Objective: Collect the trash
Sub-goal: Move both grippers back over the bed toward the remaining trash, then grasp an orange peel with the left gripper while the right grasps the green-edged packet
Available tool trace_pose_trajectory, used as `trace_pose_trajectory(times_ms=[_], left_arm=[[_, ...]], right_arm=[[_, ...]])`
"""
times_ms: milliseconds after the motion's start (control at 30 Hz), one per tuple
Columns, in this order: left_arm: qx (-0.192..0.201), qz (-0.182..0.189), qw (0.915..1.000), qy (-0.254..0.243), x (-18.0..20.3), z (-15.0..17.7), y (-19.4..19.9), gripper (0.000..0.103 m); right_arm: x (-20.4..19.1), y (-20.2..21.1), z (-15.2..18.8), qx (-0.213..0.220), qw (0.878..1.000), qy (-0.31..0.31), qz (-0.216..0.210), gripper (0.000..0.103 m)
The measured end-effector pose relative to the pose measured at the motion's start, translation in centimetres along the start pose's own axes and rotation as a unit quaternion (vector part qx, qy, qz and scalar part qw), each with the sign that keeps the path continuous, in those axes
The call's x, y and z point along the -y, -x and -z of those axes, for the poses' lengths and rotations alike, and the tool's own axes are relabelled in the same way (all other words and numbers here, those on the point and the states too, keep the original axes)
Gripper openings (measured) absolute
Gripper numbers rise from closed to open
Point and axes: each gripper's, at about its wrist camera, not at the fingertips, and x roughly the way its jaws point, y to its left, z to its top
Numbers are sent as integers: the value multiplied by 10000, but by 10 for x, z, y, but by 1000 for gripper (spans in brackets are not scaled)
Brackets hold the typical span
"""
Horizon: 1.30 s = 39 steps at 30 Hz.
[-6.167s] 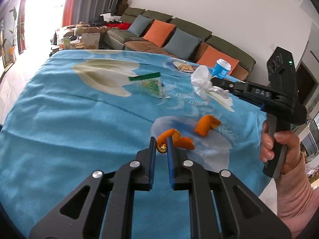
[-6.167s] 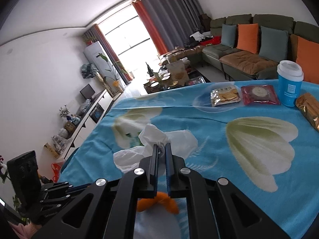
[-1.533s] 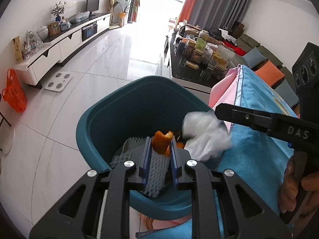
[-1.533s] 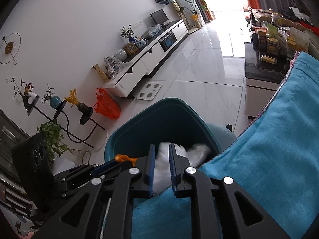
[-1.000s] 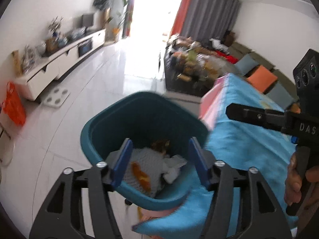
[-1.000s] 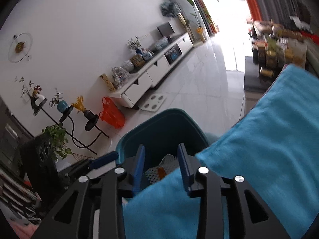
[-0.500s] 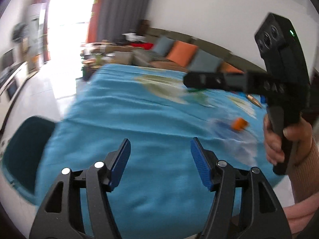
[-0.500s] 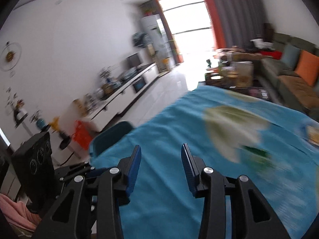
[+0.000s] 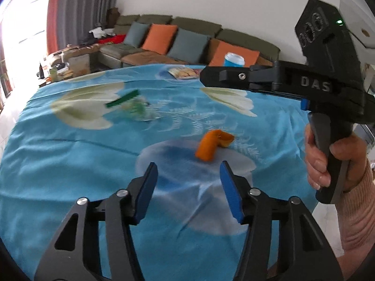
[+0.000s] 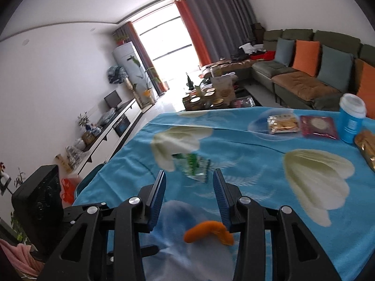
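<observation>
An orange peel (image 9: 212, 146) lies on the blue flowered tablecloth (image 9: 70, 164), just beyond my open, empty left gripper (image 9: 188, 178). A crumpled green and clear wrapper (image 9: 133, 107) lies farther back to the left. In the right wrist view the peel (image 10: 208, 234) sits low between the arms of my open, empty right gripper (image 10: 189, 182), and the wrapper (image 10: 193, 164) lies just past its fingertips. From the left wrist view my right gripper (image 9: 269, 77) hovers above the table's right side. The teal bin's rim (image 10: 88, 180) peeks past the table's left edge.
At the table's far side stand a blue cup with a white lid (image 10: 351, 119), a cracker packet (image 10: 283, 124), a dark red packet (image 10: 318, 126) and a golden packet (image 10: 366, 145). A sofa with cushions (image 10: 304, 70) lies beyond, and a TV cabinet (image 10: 107, 133) lines the left wall.
Both grippers dropped the peel and the tissue into the teal bin, opened, then swung back over the table. They now face the remaining peel and the wrapper.
</observation>
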Motion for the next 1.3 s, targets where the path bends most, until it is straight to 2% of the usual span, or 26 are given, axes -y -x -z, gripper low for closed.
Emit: trace_pose_trajectory(times_ms=[267, 367, 467, 567, 667, 967, 1300], left_arm=[[-446, 144, 9989, -71, 11, -19, -39, 39], [-655, 159, 9977, 11, 9, -22, -51, 31], [-662, 167, 9977, 15, 9, -25, -55, 30], [-665, 222, 9975, -9, 10, -25, -56, 22], [-623, 225, 9978, -31, 11, -22, -54, 14], [-406, 209, 9988, 178, 1, -14, -27, 13], [-162, -287, 9979, 566, -33, 5, 16, 13]], right_arm=[[24, 4, 6, 29, 9998, -199, -20, 39], [29, 1, 7, 0, 9997, -240, -45, 39], [35, -1, 7, -28, 9996, -280, -81, 39], [37, -3, 7, -50, 9994, -321, -116, 39], [37, -6, 6, -85, 9992, -355, -174, 39], [19, -33, -4, -304, 9988, -117, -369, 39], [-7, -79, -17, -653, 9970, 241, -349, 39]])
